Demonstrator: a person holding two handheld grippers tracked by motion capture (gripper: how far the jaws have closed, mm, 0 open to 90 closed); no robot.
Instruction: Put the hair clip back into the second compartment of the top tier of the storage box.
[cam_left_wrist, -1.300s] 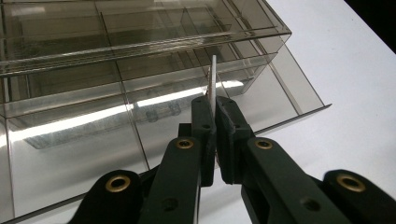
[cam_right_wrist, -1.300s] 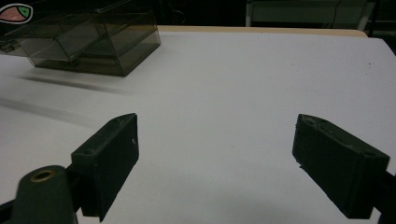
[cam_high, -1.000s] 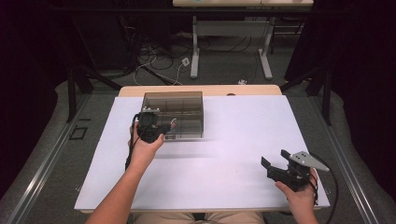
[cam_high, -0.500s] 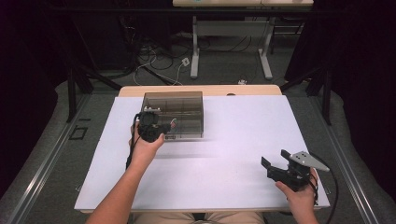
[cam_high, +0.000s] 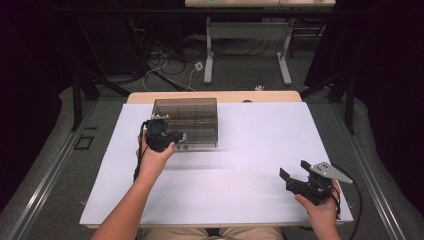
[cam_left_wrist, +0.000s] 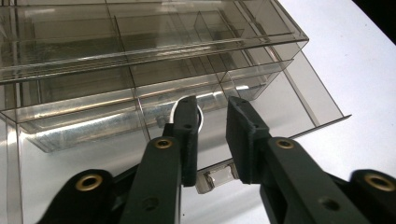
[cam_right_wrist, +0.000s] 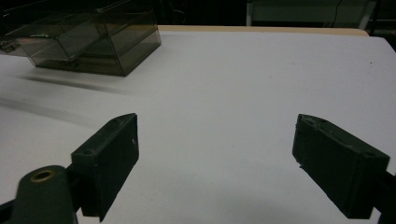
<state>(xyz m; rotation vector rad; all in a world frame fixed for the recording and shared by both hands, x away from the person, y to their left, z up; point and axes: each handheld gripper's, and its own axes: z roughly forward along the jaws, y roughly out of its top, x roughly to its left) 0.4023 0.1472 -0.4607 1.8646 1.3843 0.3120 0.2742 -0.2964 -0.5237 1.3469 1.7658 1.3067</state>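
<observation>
Loosening left gripper (cam_left_wrist: 212, 108): the black jaws have just been opening and stand a little apart, low in the centre of the left gripper view; a small silver metal pull (cam_left_wrist: 215, 179) lies between them and does not appear to be pinched.
Reason for the hold: the pull looks to be the only graspable part of the drawer front, so the jaws are kept straddling it, probably for letting go once the drawer is set where it was wanted.
Drawer: a smoky clear plastic drawer (cam_left_wrist: 140, 119) with dividers is seen just beyond the jaw tips, across the middle of that view; whether it is fully seated cannot be told.
Cabinet: the smoky transparent plastic drawer box (cam_high: 192, 112) is placed left of centre in the upper part of the high view, near the far edge of the white table (cam_high: 250, 165), its front turned towards the left hand.
Right gripper (cam_right_wrist: 217, 123): the jaws are held wide apart with nothing between them, parked at the lower right of the high view, well apart from the box, presumably kept clear of the work.
</observation>
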